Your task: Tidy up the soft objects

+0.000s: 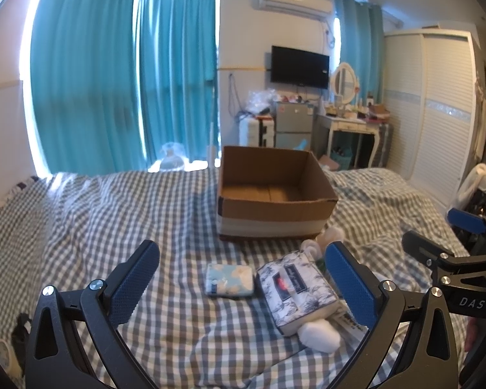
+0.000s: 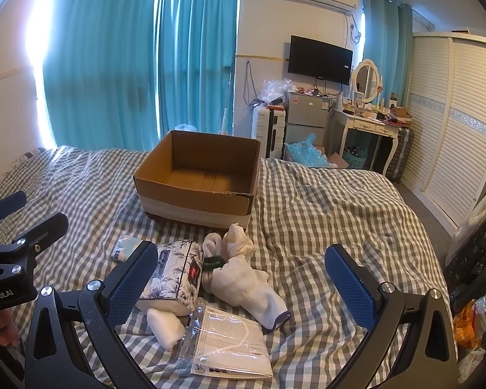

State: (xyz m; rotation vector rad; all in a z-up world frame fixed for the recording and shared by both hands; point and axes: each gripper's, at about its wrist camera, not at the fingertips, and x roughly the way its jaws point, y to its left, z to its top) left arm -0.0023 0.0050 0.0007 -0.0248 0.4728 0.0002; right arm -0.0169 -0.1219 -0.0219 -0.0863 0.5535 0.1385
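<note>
Checked bed (image 2: 324, 201) spread wide, carrying everything. Open cardboard box (image 2: 197, 178) toward the far edge, inside bare, so seemingly nothing sorted yet. All soft things heaped in front of the box, toward the near edge: patterned tissue pack (image 2: 175, 275) lying on its side, white socks (image 2: 246, 278) bundled just beside it, bagged face masks (image 2: 230, 347) nearest the near edge, small floral tissue packet (image 1: 230, 279) just beside the big pack. Whole job judged left to do. Left claw (image 1: 239, 287) held low above the pile, pads wide apart, gripping nothing. Right claw (image 2: 241, 287) likewise wide apart and empty, poised over socks and masks.
</note>
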